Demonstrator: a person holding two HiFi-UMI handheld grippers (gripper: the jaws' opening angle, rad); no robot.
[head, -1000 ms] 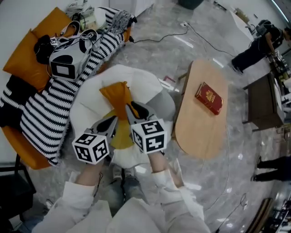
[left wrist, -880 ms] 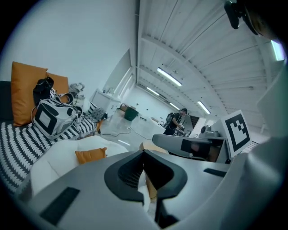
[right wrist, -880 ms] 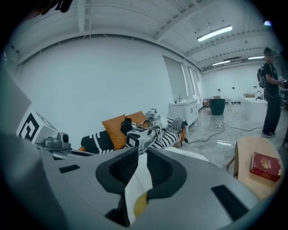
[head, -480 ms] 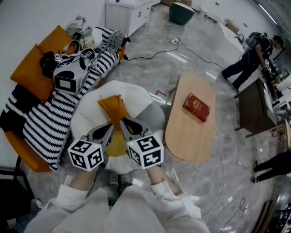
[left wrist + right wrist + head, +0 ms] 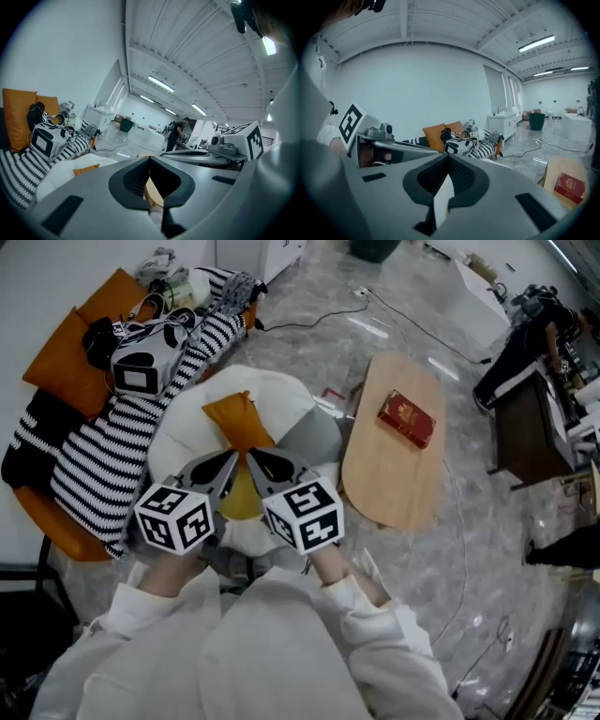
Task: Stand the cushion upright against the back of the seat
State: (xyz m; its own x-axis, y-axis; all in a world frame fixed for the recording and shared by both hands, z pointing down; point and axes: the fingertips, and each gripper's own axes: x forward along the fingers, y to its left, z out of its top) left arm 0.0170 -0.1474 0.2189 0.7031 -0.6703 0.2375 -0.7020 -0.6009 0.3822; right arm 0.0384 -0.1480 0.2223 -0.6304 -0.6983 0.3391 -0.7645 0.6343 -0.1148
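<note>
Head view: orange fabric cushion [image 5: 236,423] on white round seat [image 5: 286,395], near edge pinched by left claw [image 5: 231,457] and right claw [image 5: 251,457]; not yet upright.

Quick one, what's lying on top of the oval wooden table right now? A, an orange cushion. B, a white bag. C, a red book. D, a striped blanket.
C: a red book lies flat on the oval wooden table, toward its far end in the head view, and nothing else rests on that top.
</note>
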